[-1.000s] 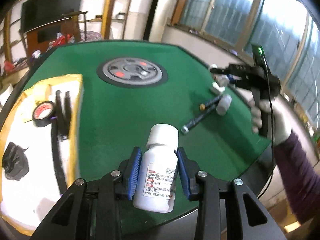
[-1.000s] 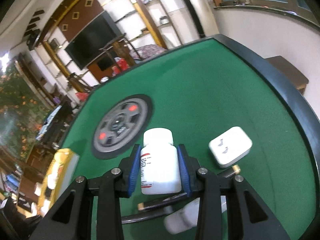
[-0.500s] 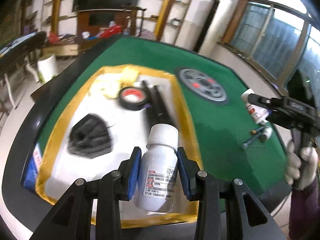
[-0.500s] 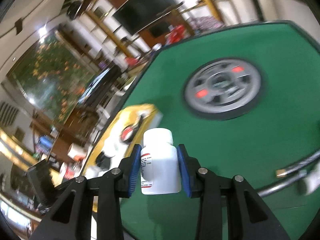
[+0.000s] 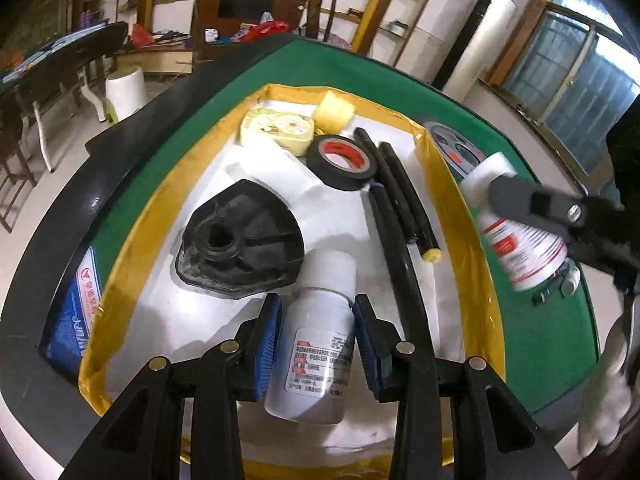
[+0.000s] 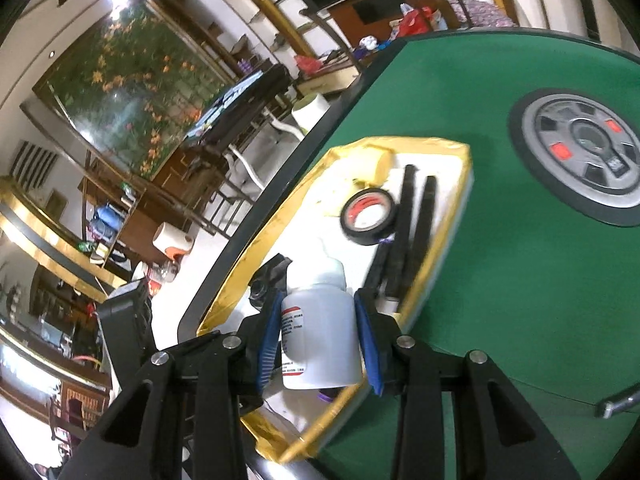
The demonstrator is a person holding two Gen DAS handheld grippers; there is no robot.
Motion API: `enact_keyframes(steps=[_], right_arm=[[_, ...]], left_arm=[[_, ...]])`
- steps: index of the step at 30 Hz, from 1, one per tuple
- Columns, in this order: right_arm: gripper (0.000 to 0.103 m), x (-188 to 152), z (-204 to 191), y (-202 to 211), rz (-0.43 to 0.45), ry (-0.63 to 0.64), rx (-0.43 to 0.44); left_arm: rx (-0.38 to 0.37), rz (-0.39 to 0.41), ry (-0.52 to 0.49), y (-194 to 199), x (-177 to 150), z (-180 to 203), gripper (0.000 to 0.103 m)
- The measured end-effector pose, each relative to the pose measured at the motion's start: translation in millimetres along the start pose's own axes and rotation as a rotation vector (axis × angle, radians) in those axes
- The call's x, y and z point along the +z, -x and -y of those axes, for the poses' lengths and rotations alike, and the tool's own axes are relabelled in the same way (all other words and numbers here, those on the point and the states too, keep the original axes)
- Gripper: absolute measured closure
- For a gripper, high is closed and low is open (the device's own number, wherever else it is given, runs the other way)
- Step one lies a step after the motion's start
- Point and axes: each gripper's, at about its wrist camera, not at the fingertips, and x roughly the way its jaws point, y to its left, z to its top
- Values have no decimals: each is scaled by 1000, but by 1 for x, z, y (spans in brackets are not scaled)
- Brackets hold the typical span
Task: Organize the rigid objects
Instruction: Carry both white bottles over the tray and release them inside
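Yellow-rimmed white tray (image 5: 486,280) on green felt table (image 5: 536,344), already stocked left to right: black ribbed plastic part (image 5: 240,240), yellow box (image 5: 276,128), roll of black tape (image 5: 344,158), black rods (image 5: 400,200) laid parallel along right wall, apparently to save space. Left gripper (image 5: 316,336) clamped on white pill bottle (image 5: 316,340), held upright over tray's near bare patch, likely for set-down. Right gripper (image 6: 318,336) likewise clenched on second white bottle (image 6: 320,332), poised above tray's right edge, presumably awaiting room beside the first.
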Motion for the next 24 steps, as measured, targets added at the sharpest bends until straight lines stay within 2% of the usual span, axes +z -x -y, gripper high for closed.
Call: enact_keyframes(steps=[2,3,5,6,12,18,22,24], right_arm=[[67,2,-7,-13,-24,10,-11],[67,2,-10,-20,-36,15,-19],[67,5,-10,-30,-58,22,-33],[67,8,-10,-35,-69,25,-41],[67,16,-16,-57,-93,55,-92],[67,19,-18,-75,-106,78,-172],[67,19,-22,-82,-113,100,-206],[62,19,-22,-81,-104,98,-208]], left_arm=[[-6,11,19,4,1,-2,46],[-21,22,23,9,0,-2,44],[-39,37,25,19,3,-3,31],[-46,49,26,25,3,-4,29],[-84,102,79,53,4,-21,26],[-107,124,140,62,5,-38,24],[-117,140,152,64,5,-41,18],[-117,141,157,63,5,-42,14]])
